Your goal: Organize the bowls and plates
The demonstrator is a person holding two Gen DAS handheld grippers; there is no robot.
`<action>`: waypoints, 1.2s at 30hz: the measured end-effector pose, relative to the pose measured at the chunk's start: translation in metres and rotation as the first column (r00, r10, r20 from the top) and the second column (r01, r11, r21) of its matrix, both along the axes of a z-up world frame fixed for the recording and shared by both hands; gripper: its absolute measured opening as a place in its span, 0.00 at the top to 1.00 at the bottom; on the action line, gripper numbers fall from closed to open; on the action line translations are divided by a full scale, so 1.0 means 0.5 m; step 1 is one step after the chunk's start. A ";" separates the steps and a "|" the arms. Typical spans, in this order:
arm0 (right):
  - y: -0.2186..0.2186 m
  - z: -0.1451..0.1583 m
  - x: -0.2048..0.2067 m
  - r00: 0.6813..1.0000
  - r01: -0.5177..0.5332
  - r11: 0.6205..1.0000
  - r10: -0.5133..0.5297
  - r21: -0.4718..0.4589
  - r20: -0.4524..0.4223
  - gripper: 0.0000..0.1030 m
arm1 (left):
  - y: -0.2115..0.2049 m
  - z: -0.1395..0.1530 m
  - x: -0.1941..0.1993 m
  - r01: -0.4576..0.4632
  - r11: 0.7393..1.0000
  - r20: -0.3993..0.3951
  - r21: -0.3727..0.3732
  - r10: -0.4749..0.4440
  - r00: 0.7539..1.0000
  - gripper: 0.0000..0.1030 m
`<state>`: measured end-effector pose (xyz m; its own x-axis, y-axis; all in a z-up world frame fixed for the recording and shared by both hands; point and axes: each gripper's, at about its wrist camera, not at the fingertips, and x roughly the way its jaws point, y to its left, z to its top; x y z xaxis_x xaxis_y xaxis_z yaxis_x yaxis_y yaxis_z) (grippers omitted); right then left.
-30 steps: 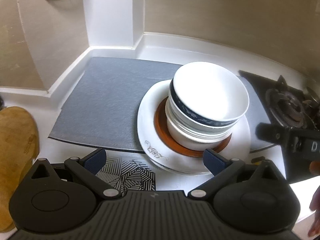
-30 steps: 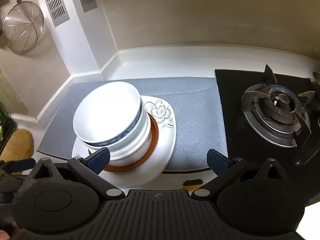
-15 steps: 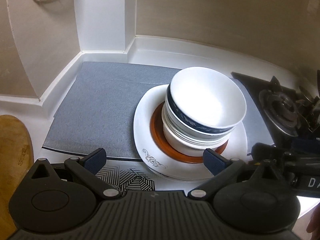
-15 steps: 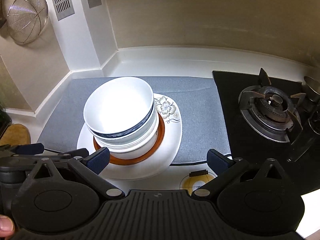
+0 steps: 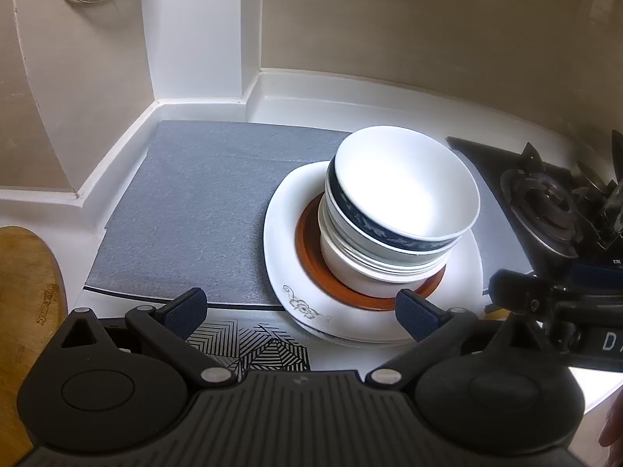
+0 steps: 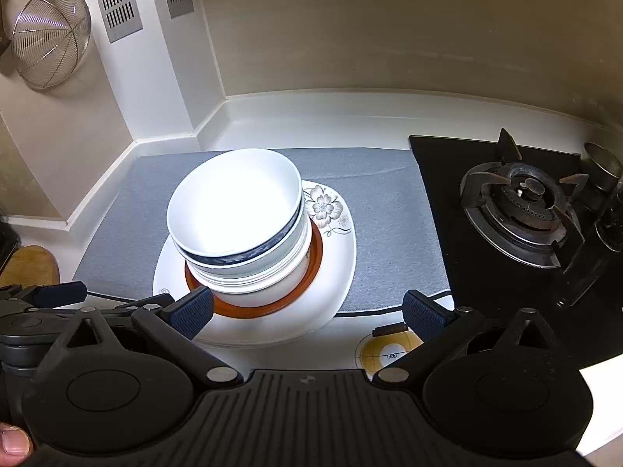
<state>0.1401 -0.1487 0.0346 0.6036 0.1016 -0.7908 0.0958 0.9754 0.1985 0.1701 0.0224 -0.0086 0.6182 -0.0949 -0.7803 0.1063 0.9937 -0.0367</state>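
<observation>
A stack of white bowls (image 5: 401, 198) (image 6: 237, 210), the top one with a dark blue band, leans a little on a brown-rimmed plate (image 5: 311, 264) (image 6: 311, 268). That plate rests on a large white plate with a flower print (image 5: 300, 305) (image 6: 327, 210), half on the grey mat (image 5: 194, 210) (image 6: 381, 210). My left gripper (image 5: 300, 313) is open, held back from the near side of the stack. My right gripper (image 6: 309, 311) is open too, just short of the big plate's near right edge. Nothing is between either pair of fingers.
A black gas hob with a burner (image 6: 518, 202) (image 5: 545, 202) lies right of the mat. A wooden board (image 5: 23, 295) sits at the left edge. A wire strainer (image 6: 48, 35) hangs on the left wall. Patterned coasters (image 5: 257, 346) (image 6: 389, 350) lie near the counter's front.
Both grippers have drawn back and risen from the stack, so it looks smaller and farther away. The dishes have not moved.
</observation>
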 end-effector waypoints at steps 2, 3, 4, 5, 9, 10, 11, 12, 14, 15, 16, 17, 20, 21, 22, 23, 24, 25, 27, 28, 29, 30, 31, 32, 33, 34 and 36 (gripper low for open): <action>0.001 -0.002 0.001 1.000 0.000 1.000 0.000 0.003 0.000 0.01 | 0.001 0.000 -0.001 -0.001 1.000 0.002 0.002 0.001 1.000 0.00; 0.002 -0.002 0.001 1.000 0.001 1.000 -0.001 0.005 0.000 0.00 | 0.003 0.001 0.000 -0.001 1.000 0.003 0.004 0.001 1.000 0.00; 0.004 -0.002 0.001 1.000 0.001 1.000 -0.001 0.006 0.001 0.00 | 0.005 0.002 0.000 0.000 1.000 0.003 0.004 0.000 1.000 0.00; 0.005 -0.002 0.002 1.000 0.001 1.000 -0.001 0.007 0.001 0.00 | 0.007 0.002 0.001 0.000 1.000 0.004 0.004 0.000 1.000 0.00; 0.010 -0.005 0.005 1.000 0.000 1.000 0.000 0.010 0.001 0.00 | 0.011 0.000 0.004 -0.001 1.000 0.002 0.004 0.001 1.000 0.00; 0.011 -0.005 0.006 1.000 0.001 1.000 -0.001 0.011 0.000 0.00 | 0.013 -0.001 0.005 0.001 1.000 0.003 0.004 -0.001 1.000 0.00; 0.010 -0.006 0.007 1.000 0.001 1.000 -0.001 0.011 -0.001 0.00 | 0.014 -0.002 0.005 0.001 1.000 0.003 0.004 -0.001 1.000 0.00; 0.010 -0.006 0.007 1.000 0.001 1.000 -0.001 0.011 -0.001 0.00 | 0.014 -0.003 0.006 0.002 1.000 0.002 0.004 -0.002 1.000 0.00; 0.011 -0.007 0.008 1.000 0.001 1.000 0.000 0.011 -0.004 0.00 | 0.015 -0.003 0.007 0.002 1.000 0.000 0.002 -0.002 1.000 0.00; 0.011 -0.008 0.009 1.000 0.001 1.000 0.000 0.011 -0.005 0.00 | 0.016 -0.003 0.007 0.002 1.000 -0.001 0.003 -0.002 1.000 0.00; 0.011 -0.008 0.010 1.000 0.000 1.000 0.000 0.011 -0.006 0.00 | 0.016 -0.003 0.007 0.002 1.000 -0.002 0.002 -0.002 1.000 0.00; 0.012 -0.008 0.011 1.000 -0.001 1.000 0.001 0.010 -0.007 0.00 | 0.017 -0.003 0.008 0.002 1.000 -0.002 0.002 -0.002 1.000 0.00; 0.014 -0.009 0.013 1.000 -0.002 1.000 0.002 0.011 -0.009 0.00 | 0.020 -0.004 0.011 0.001 1.000 -0.003 0.001 -0.001 1.000 0.00; 0.014 -0.010 0.014 1.000 -0.002 1.000 0.002 0.010 -0.008 0.00 | 0.020 -0.005 0.012 0.001 1.000 -0.003 0.000 -0.001 1.000 0.00; 0.015 -0.010 0.014 1.000 -0.002 1.000 0.002 0.011 -0.009 0.00 | 0.021 -0.006 0.012 0.001 1.000 -0.005 0.000 -0.001 1.000 0.00; 0.015 -0.010 0.014 1.000 -0.001 1.000 0.002 0.011 -0.010 0.00 | 0.022 -0.006 0.013 0.002 1.000 -0.006 -0.001 -0.002 1.000 0.00; 0.015 -0.010 0.015 1.000 -0.002 1.000 0.002 0.011 -0.011 0.00 | 0.023 -0.006 0.013 0.002 1.000 -0.007 0.000 -0.002 1.000 0.00; 0.015 -0.011 0.015 1.000 -0.002 1.000 0.002 0.012 -0.011 0.00 | 0.024 -0.007 0.014 0.002 1.000 -0.006 0.001 -0.002 1.000 0.00; 0.016 -0.012 0.017 1.000 -0.003 1.000 0.003 0.014 -0.013 0.00 | 0.026 -0.008 0.016 0.001 1.000 -0.007 0.000 -0.001 1.000 0.00; 0.017 -0.012 0.018 1.000 -0.004 1.000 0.004 0.013 -0.013 0.00 | 0.027 -0.009 0.017 0.001 1.000 -0.008 -0.001 -0.001 1.000 0.00; 0.017 -0.013 0.019 1.000 -0.005 1.000 0.005 0.013 -0.014 0.00 | 0.028 -0.009 0.018 0.000 1.000 -0.009 -0.002 0.000 1.000 0.00; 0.018 -0.014 0.021 1.000 -0.006 1.000 0.006 0.013 -0.014 0.00 | 0.030 -0.009 0.019 0.000 1.000 -0.009 -0.002 0.000 1.000 0.00; 0.019 -0.014 0.022 1.000 -0.006 1.000 0.006 0.012 -0.014 0.00 | 0.030 -0.009 0.019 0.001 1.000 -0.009 -0.002 -0.001 1.000 0.00; 0.019 -0.014 0.022 1.000 -0.006 1.000 0.006 0.012 -0.015 0.00 | 0.030 -0.009 0.019 -0.001 1.000 -0.009 -0.001 0.001 1.000 0.00; 0.020 -0.015 0.023 1.000 -0.006 1.000 0.006 0.012 -0.015 0.00 | 0.032 -0.009 0.020 -0.001 1.000 -0.009 -0.001 0.001 1.000 0.00; 0.020 -0.015 0.023 1.000 -0.006 1.000 0.006 0.012 -0.016 0.00 | 0.034 -0.009 0.021 0.000 1.000 -0.010 -0.003 0.000 1.000 0.00; 0.023 -0.016 0.025 1.000 -0.006 1.000 0.006 0.010 -0.017 0.00 | 0.036 -0.009 0.023 0.001 1.000 -0.011 -0.005 -0.001 1.000 0.00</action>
<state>0.1529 -0.1371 0.0266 0.5895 0.1131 -0.7998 0.0934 0.9740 0.2065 0.1815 0.0406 -0.0133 0.6095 -0.0993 -0.7866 0.1067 0.9934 -0.0427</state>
